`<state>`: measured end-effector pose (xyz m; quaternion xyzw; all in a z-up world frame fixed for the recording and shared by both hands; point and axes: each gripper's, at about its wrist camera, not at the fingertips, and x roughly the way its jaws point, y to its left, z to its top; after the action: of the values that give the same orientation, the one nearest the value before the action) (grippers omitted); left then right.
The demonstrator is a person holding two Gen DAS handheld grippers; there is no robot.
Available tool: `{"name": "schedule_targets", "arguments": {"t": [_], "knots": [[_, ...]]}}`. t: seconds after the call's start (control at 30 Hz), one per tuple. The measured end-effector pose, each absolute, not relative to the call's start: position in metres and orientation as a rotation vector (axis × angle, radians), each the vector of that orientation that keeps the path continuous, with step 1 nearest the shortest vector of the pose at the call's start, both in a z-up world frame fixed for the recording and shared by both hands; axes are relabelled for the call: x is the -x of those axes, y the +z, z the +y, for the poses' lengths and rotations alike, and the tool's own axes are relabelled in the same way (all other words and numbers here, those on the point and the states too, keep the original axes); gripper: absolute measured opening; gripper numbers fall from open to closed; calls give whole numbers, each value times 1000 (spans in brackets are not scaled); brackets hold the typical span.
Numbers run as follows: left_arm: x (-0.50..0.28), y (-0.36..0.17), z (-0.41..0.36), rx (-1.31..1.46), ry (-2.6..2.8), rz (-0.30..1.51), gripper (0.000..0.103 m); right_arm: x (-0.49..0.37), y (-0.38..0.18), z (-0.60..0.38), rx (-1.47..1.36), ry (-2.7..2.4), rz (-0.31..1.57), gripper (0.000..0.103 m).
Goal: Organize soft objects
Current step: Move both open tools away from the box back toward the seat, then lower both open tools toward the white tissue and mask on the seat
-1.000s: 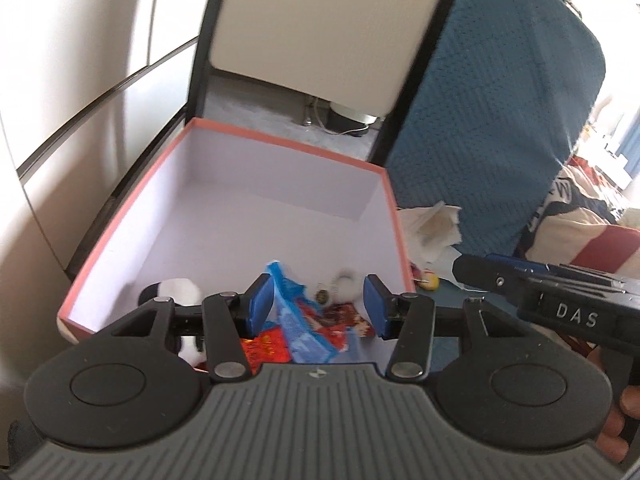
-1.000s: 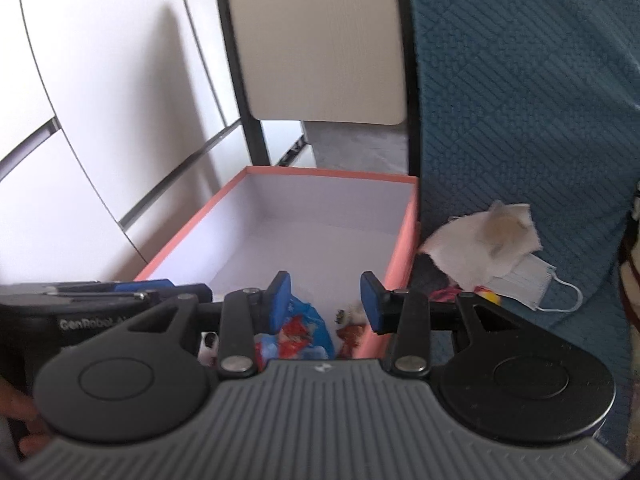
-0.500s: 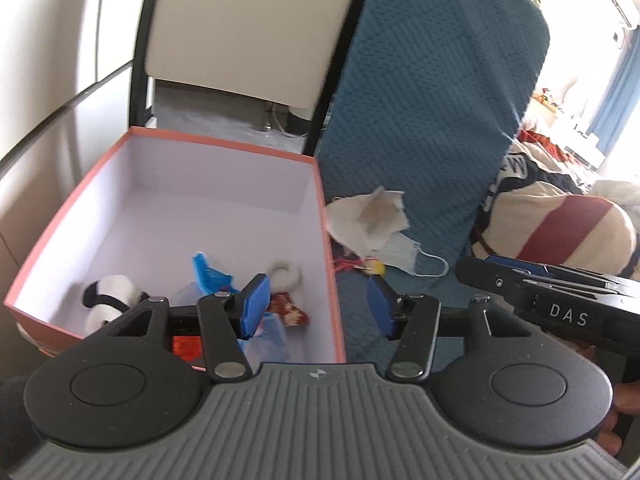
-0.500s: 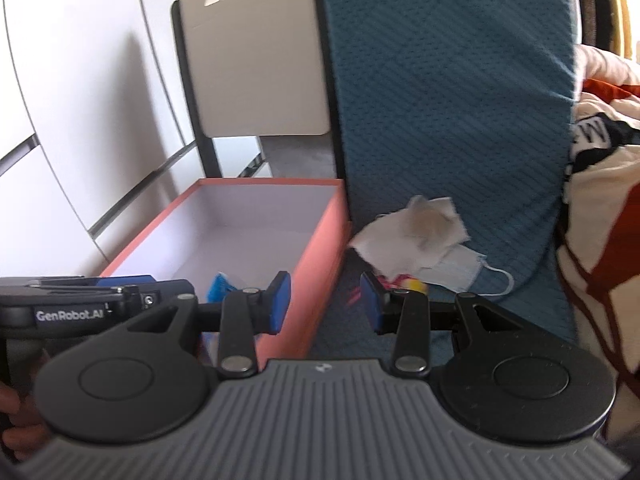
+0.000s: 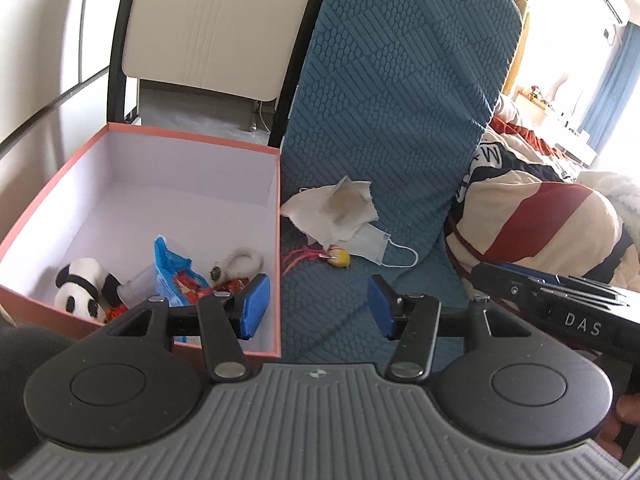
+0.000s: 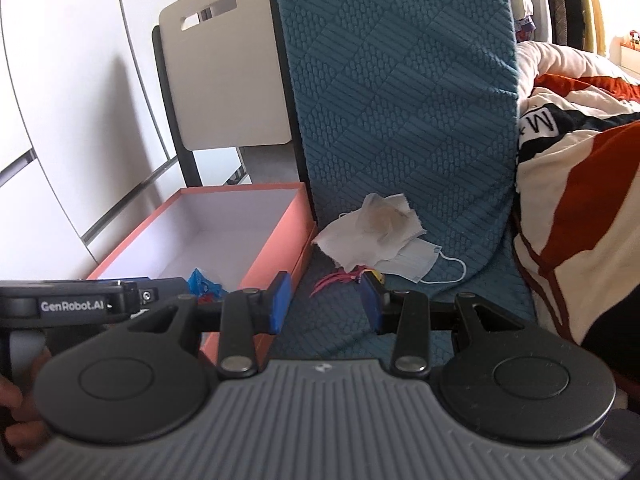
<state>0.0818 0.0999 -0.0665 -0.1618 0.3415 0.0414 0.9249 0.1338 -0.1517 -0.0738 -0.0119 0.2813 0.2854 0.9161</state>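
Two handheld grippers over a blue quilted seat cover [image 5: 400, 120]. Left gripper [image 5: 319, 306] & right gripper [image 6: 325, 301] both spread wide, nothing held. Pink box [image 5: 277, 240] at left w/ panda plush [image 5: 80, 286], blue snack packet [image 5: 168, 270] & white fluffy ring [image 5: 244, 260] inside. Just right of box, on the cover: crumpled tissue [image 5: 334, 212] on top of a face mask [image 5: 370, 244], yellow charm [image 5: 340, 257] beside them. Striped blanket [image 5: 532, 224] far right.

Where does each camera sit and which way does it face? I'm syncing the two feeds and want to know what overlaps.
Left wrist: rides behind the open left gripper, facing the pink box and blue cushion; the right gripper's body juts in at its right.
Right wrist: rides behind the open right gripper, facing the cushion; the left gripper's body and fingers show at left.
Shared: box, crumpled tissue, face mask.
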Motion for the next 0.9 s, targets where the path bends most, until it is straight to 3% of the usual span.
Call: {"name": "schedule_targets", "arguments": {"t": [0.5,0.9], "knots": [[-68,-79,47,332,95,702,60,-128,-95,-200,-7,554,605,42],[-103,-97,33,318,51,753,60,-150,-105,-211,-60,499,617,42]]}}
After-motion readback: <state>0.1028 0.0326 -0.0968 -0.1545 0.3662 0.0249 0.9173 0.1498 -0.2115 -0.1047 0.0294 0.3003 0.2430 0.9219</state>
